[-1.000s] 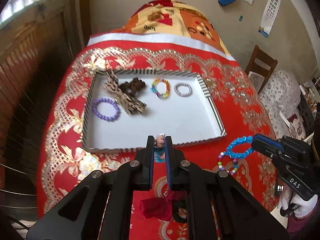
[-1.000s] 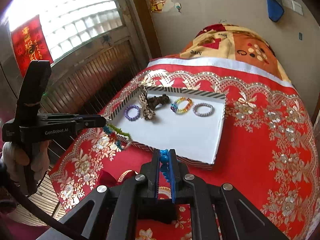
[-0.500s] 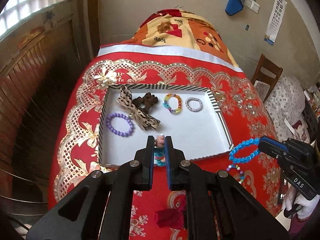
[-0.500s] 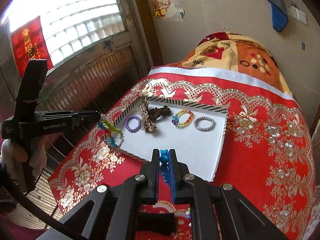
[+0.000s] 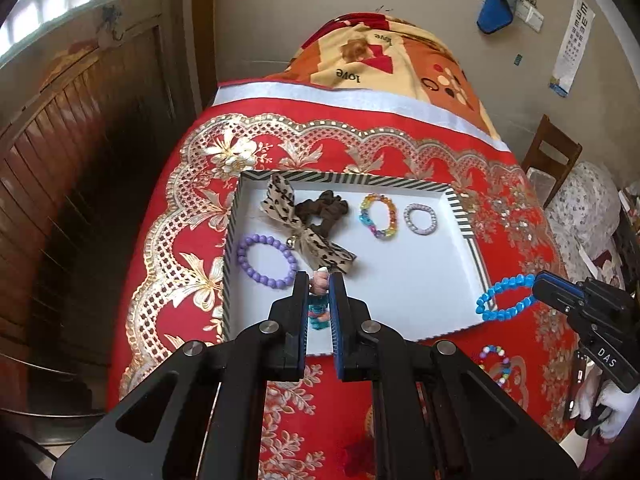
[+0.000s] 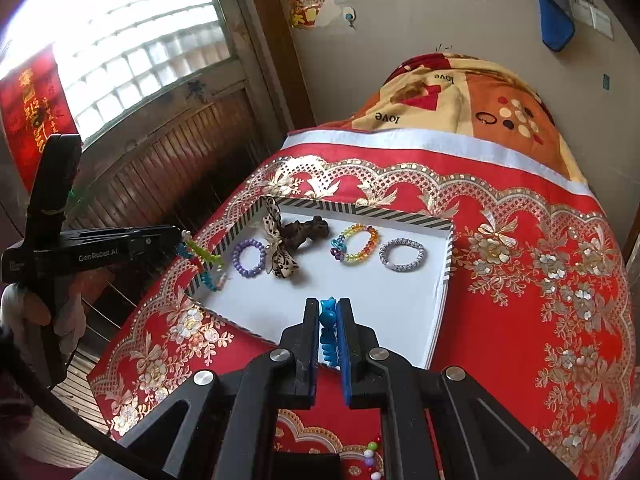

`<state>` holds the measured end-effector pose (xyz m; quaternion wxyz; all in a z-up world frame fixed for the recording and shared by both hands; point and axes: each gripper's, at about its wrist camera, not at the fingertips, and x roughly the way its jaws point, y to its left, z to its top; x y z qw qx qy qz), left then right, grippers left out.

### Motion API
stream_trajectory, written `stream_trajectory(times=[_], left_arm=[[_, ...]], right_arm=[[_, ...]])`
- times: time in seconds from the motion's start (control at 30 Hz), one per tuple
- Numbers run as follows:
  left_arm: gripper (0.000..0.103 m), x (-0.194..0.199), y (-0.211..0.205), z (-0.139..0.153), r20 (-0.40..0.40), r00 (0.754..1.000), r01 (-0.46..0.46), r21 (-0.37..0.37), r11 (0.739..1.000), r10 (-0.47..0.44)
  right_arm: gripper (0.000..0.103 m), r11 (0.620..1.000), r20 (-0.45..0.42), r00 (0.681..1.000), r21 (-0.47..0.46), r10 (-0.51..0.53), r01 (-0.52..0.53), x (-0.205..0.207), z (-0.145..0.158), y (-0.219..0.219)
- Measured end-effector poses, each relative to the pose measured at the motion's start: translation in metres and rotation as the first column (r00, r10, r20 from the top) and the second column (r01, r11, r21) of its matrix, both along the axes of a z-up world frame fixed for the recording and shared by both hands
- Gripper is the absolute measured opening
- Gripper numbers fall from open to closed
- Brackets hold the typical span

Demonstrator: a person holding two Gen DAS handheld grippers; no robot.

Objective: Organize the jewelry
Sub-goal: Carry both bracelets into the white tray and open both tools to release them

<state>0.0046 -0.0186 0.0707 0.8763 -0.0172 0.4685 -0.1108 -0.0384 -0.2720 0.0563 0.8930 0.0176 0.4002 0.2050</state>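
Observation:
A white tray with a striped rim (image 5: 476,256) (image 6: 446,264) lies on the red cloth. In it are a purple bead bracelet (image 5: 266,260) (image 6: 249,258), a spotted bow (image 5: 308,236) (image 6: 278,246), a brown hair tie (image 5: 326,210), a rainbow bracelet (image 5: 378,216) (image 6: 355,243) and a silver bracelet (image 5: 420,219) (image 6: 401,255). My left gripper (image 5: 319,282) is shut on a multicoloured bead bracelet (image 6: 202,256) over the tray's near-left corner. My right gripper (image 6: 328,308) is shut on a blue bead bracelet (image 5: 505,298) at the tray's near-right edge.
A small colourful bead bracelet (image 5: 495,362) lies on the red cloth near the front right. A folded patterned blanket (image 5: 384,60) sits beyond the table. A wooden chair (image 5: 550,156) stands at the right, a wooden wall and window at the left.
Both grippers have moved forward towards the tray with their bracelets. The left one now hangs over the tray's near-left corner and the right one is at its near-right edge.

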Motion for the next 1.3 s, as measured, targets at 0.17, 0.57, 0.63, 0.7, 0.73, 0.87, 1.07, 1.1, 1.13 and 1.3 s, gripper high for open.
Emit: stream_trajectory(times=[0.17,0.57,0.63,0.7,0.73,0.87,1.07,1.1,1.13,1.3], left_arm=[[0.009,0.006,0.003,-0.004,-0.003,1.0,-0.003,0.009,1.0,0.003],[0.009,0.021,0.014,-0.022,-0.049,0.998,-0.025,0.004,1.0,0.025],[0.009,0.023,0.016,-0.029,-0.064,0.998,-0.027,0.004,1.0,0.028],[0.009,0.025,0.016,-0.036,-0.08,0.996,-0.03,0.004,1.0,0.03],[0.009,0.026,0.017,-0.039,-0.086,0.996,-0.032,0.004,0.999,0.032],[0.009,0.033,0.02,-0.053,-0.115,0.993,-0.041,0.003,0.999,0.041],[0.009,0.042,0.023,-0.077,-0.163,0.985,-0.047,0.009,0.999,0.048],[0.009,0.044,0.024,-0.081,-0.171,0.984,-0.048,0.009,0.999,0.049],[0.009,0.046,0.024,-0.085,-0.18,0.982,-0.048,0.009,0.999,0.049],[0.009,0.057,0.02,-0.099,-0.205,0.978,-0.047,0.01,0.999,0.048]], right_arm=[[0.008,1.0,-0.014,1.0,0.001,0.008,-0.008,0.009,-0.005,0.007],[0.008,0.999,-0.06,0.998,-0.004,0.032,-0.032,0.032,-0.021,0.021],[0.008,0.999,-0.076,0.996,-0.006,0.035,-0.036,0.038,-0.026,0.024],[0.008,0.999,-0.092,0.995,-0.007,0.039,-0.04,0.044,-0.033,0.027],[0.008,0.999,-0.099,0.994,-0.008,0.041,-0.042,0.046,-0.035,0.028],[0.008,0.999,-0.127,0.991,-0.017,0.048,-0.051,0.059,-0.047,0.031],[0.008,0.997,-0.176,0.984,-0.079,-0.024,0.01,0.094,-0.078,0.012],[0.008,0.996,-0.186,0.982,-0.086,-0.042,0.027,0.1,-0.082,0.007],[0.008,0.995,-0.196,0.979,-0.092,-0.063,0.046,0.107,-0.087,0.001],[0.008,0.985,-0.209,0.969,-0.14,-0.132,0.104,0.133,-0.107,-0.018]])
